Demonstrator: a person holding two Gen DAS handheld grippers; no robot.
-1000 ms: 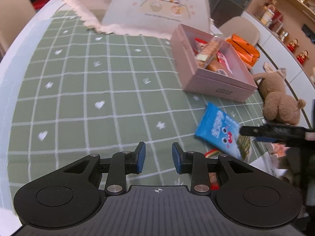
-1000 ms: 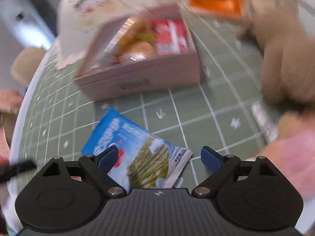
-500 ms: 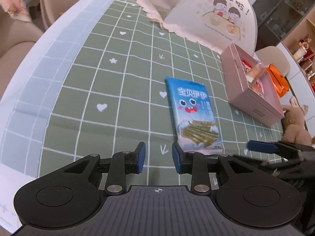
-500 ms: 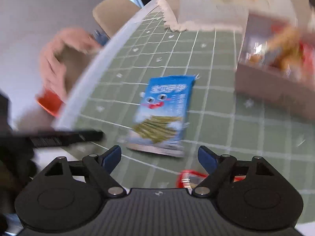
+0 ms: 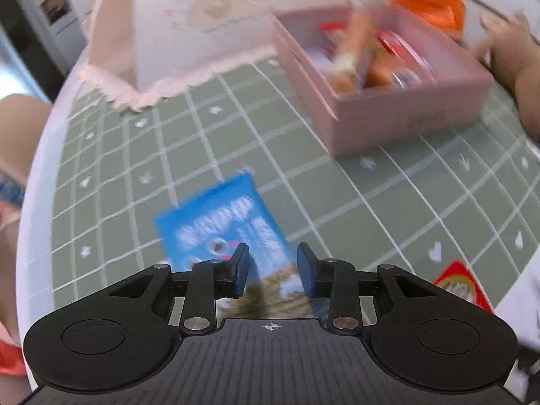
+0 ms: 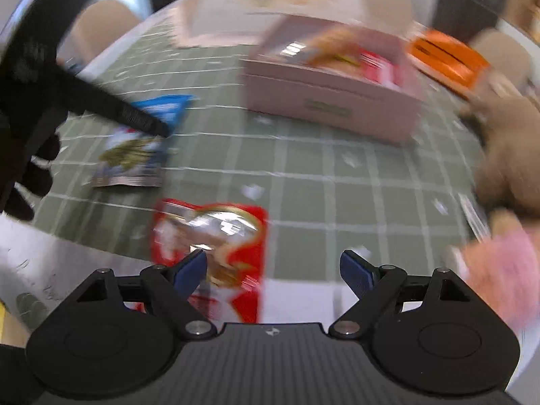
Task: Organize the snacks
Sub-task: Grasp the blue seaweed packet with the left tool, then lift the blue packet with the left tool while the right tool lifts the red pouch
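The blue snack packet lies flat on the green checked tablecloth, well short of the pink box, on the side of the box's long wall that faces me. It is a flat pouch, bright blue at the end toward the box, with white lettering, cartoon eyes and a greenish-brown picture at the end nearest me; the blur hides finer print. My left gripper hangs right over that near end, its jaws a modest gap apart and just now widening, the packet showing under the gap but not pinched by the pads. From my right-hand view the same packet sits to the left of the box, with my left gripper's black finger slanting across its top.

A red snack packet, glossy and crinkled, lies nearer the table's edge than the blue one, farther still from the box. My right gripper is above it with jaws spread wide, which have been narrowing a little; the left pad overlaps the packet's corner in the view, yet nothing is gripped.

The box stands open-topped, crowded with wrapped snacks in red, orange and tan. Behind the box rises a pale food-cover tent with a cartoon print and a frilled hem. Beyond the box's far corner lies an orange packet. A brown plush toy sits beside the box's right end.
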